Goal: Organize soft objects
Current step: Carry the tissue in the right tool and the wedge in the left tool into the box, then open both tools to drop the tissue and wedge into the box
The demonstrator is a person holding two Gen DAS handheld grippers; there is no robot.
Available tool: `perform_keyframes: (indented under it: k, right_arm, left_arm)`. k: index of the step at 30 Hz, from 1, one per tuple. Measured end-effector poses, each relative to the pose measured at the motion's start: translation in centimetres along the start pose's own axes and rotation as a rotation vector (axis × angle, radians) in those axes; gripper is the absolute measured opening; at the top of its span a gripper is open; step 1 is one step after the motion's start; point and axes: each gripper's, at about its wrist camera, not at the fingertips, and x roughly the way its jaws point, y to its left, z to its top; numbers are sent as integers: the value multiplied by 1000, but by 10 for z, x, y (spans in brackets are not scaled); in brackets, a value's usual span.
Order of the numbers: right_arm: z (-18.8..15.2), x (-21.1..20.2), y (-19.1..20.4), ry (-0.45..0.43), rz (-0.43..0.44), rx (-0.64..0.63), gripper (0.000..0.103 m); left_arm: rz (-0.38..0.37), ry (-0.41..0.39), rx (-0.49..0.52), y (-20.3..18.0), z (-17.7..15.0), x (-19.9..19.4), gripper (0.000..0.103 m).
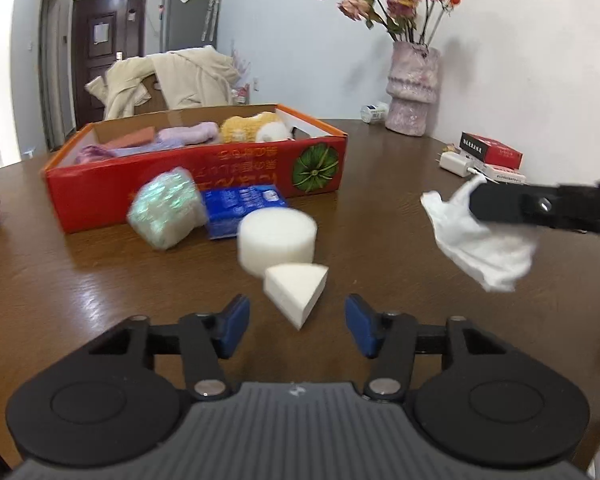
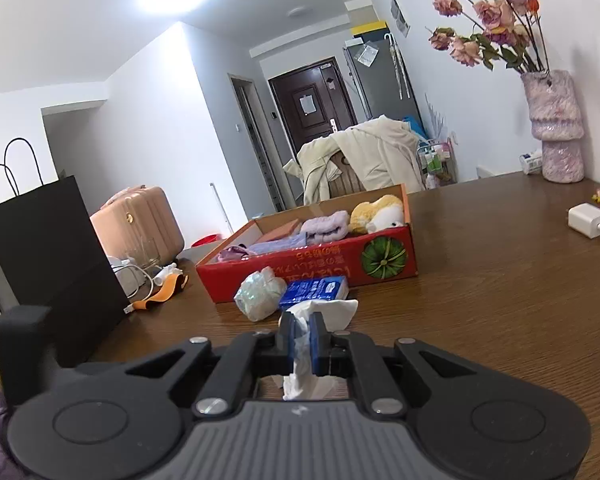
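Observation:
My left gripper [image 1: 297, 322] is open above the brown table, and a white wedge sponge [image 1: 296, 294] lies just ahead between its blue pads, untouched. Behind the wedge stand a round white sponge [image 1: 278, 240], a shiny wrapped sponge [image 1: 166, 214] and a blue tissue pack [image 1: 244, 206]. The red cardboard box [image 1: 140, 196] holds a purple towel [image 1: 188, 134] and a yellow plush [image 1: 252, 126]. My right gripper [image 2: 303, 340] is shut on a white tissue [image 2: 328, 312], lifted off the table. In the left wrist view that gripper [image 1: 480, 204] comes in from the right with the tissue [image 1: 484, 248] hanging below it.
A pink vase [image 1: 412, 88] with dried roses stands at the back right, with a white charger [image 1: 456, 162] and a red-black carton [image 1: 492, 150] near it. A black paper bag [image 2: 48, 240] stands at the table's left end. A chair draped with a cream coat [image 1: 180, 76] is behind the box.

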Motion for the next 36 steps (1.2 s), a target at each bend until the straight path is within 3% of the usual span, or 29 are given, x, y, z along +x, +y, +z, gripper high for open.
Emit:
perform_keyframes:
  k: [2,4,7,12,15,18,22,25,29,31,33,34,35,36]
  right_arm:
    - [0,1,-6,9,-7,17,7]
    - [-1,3,-11,24,-10,30,7]
    - [0,5,-17,42,-11,35,7]
    - [10,9,-20,35,-5,32,7]
    - [29,22,-14,25,16,-6,7]
    - [66,51,-8,20,74,-69,7]
    - [121,124,-13,67,122,-79,7]
    - [152,197,-26,142,97,-29,7]
    - [171,286,-52,245,9,95,8]
    - [170,313,-65,284,-10,148,8]
    - [164,333,-71,303,-82,139,14]
    - [162,340,-74,312,-106,137,15]
    - [159,344,-76,320,-128,142,21]
    - [157,347,-79,322,-134,151,35]
  left_arm:
    - [12,30,-15,0,5,13,39]
    - [2,52,-16,-1,7,22,18]
    - [3,55,-54,2,8,21,13]
    - [-48,-59,-89,2,22,-19,13]
    - [-41,-147,-72,15,55,-36,13]
    - [-32,-188,-65,42,98,-26,14]
    - [-31,-97,-123,89,153,36,14]
    - [-7,-17,-164,119,184,95,14]
    - [53,61,-191,139,204,159,14]
    - [41,99,-193,146,203,178,17]
    - [41,129,-188,148,200,189,24]
    - [44,124,-185,148,199,190,34]
    - [42,115,-184,148,197,189,39]
    - [34,108,-182,147,195,187,43]
